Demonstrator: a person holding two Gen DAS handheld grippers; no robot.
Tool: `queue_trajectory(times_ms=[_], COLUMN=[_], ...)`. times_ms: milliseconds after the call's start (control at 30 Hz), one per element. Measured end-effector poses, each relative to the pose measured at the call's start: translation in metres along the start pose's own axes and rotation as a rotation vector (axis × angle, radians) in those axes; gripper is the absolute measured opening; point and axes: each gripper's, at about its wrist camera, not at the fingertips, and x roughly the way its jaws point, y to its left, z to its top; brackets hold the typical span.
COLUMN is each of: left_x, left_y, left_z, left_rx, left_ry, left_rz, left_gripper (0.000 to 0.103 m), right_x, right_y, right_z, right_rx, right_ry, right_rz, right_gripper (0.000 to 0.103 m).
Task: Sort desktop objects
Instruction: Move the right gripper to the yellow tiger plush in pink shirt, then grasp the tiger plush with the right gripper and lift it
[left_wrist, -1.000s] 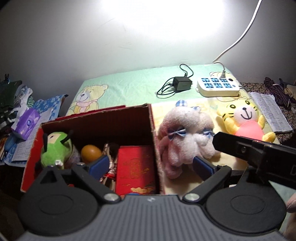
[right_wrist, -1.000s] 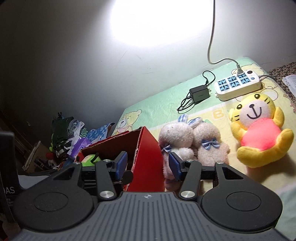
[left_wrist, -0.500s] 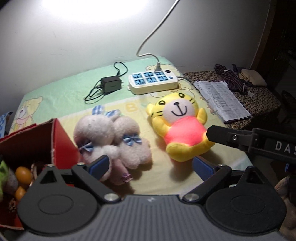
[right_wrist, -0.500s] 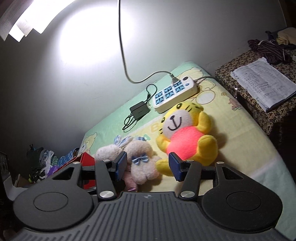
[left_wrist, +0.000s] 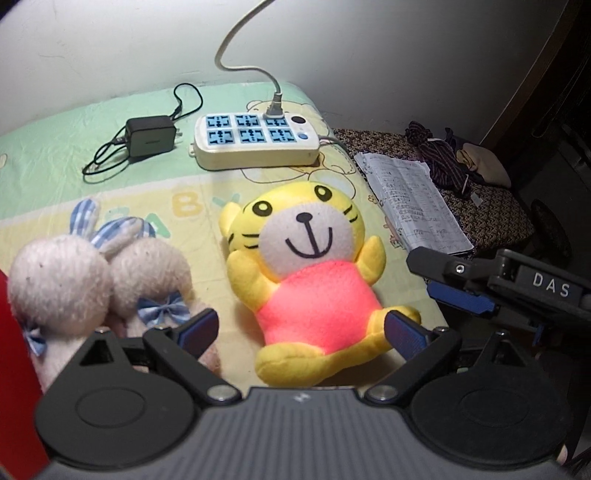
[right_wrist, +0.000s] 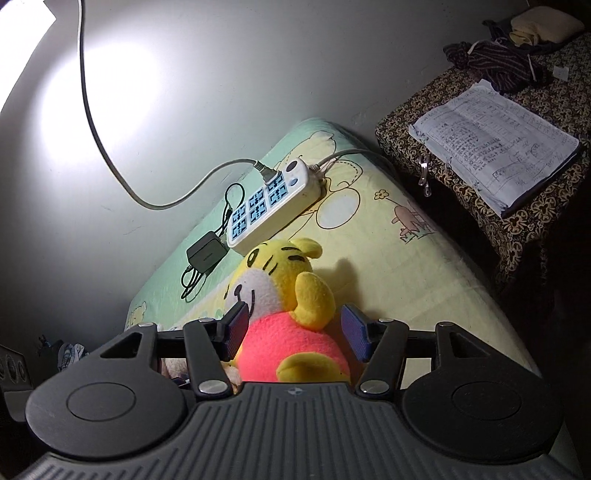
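Two hand-held grippers are closing in on a yellow tiger plush (left_wrist: 310, 284) lying face-up on the cartoon-print bench cover (left_wrist: 66, 155).

The left hand-held gripper (left_wrist: 301, 332) is hanging wide open before the toy's feet; only its view is showing the pink bunny plush (left_wrist: 92, 273) and red box edge (left_wrist: 14, 369). The right hand-held gripper (right_wrist: 297, 336) is spreading open around the tiger's torso, having swung over from the box a second ago.

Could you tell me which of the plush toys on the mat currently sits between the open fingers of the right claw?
The yellow tiger plush in the pink shirt; the right claw straddles its body, while the pale bunny plush lies beside it, untouched.
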Motion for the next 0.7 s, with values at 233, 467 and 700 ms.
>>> queue_trajectory(times_ms=[233,467,700], left_x=[0.035,0.056,0.071], left_y=[0.010,0.018,0.020], left_z=[0.006,0.009,0.010], left_rx=[-0.048,-0.079,-0.086], left_ry=[0.071,0.124,0.139], left_rz=[-0.030,-0.061,-0.100], left_gripper=[0.095,0.095,0.094], right_x=[0.031,0.058,0.076], right_y=[-0.012,-0.017,-0.024], right_z=[0.007,0.006,0.003], right_rx=[0.036,0.034,0.076], right_ry=[0.063,0.115,0.148], right_rz=[0.066,0.094,0.111], right_gripper=[0.060,0.066,0.067])
